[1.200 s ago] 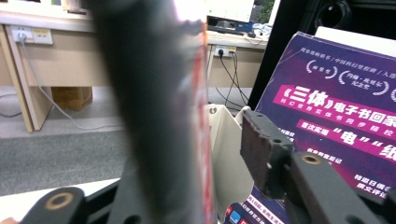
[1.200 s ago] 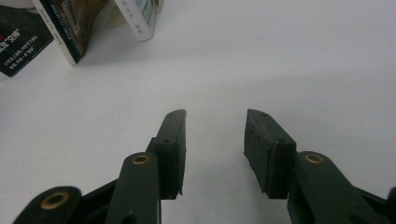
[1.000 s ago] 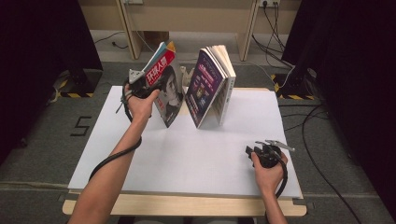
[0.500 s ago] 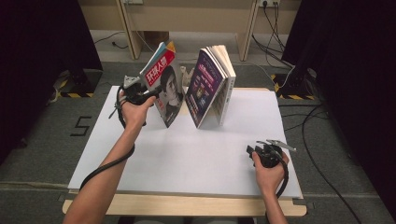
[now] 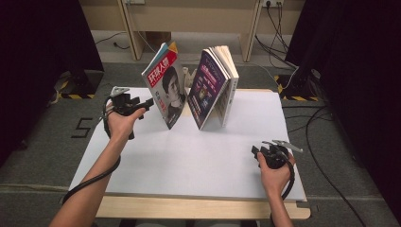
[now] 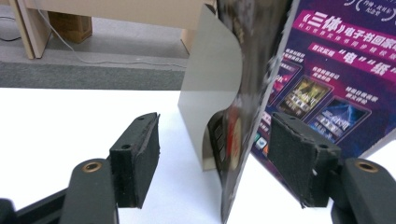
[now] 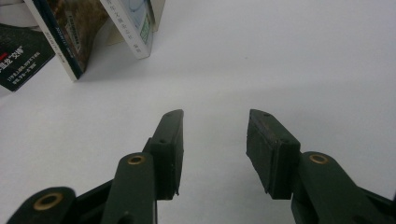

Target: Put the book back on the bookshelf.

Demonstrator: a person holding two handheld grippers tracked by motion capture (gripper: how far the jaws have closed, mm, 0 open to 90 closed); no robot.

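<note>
Here, left gripper (image 5: 147,103) spread wide, jaws just been opening, pads (image 6: 140,154) clear of the red-topped magazine (image 5: 166,90) whose lower edge stands between them in the left gripper view; no pinch on it — cover seen edge-on there, print a blur, bottom cut off by the frame. Seen from above, magazine propped upright and tilted on the white table (image 5: 189,156), near the far edge, gripper just beside its left edge; whether anything props it from behind, impossible to tell. Just to its right, a purple-covered magazine (image 5: 208,87) leaning the other way, the foot of each half hidden by the other in the left gripper view. Right gripper (image 5: 257,152) also spread, jaws just been opening a little, nothing between the pads (image 7: 273,154); resting near the table's front right corner, well apart from both magazines — fingertips themselves hard to make out from above.
</note>
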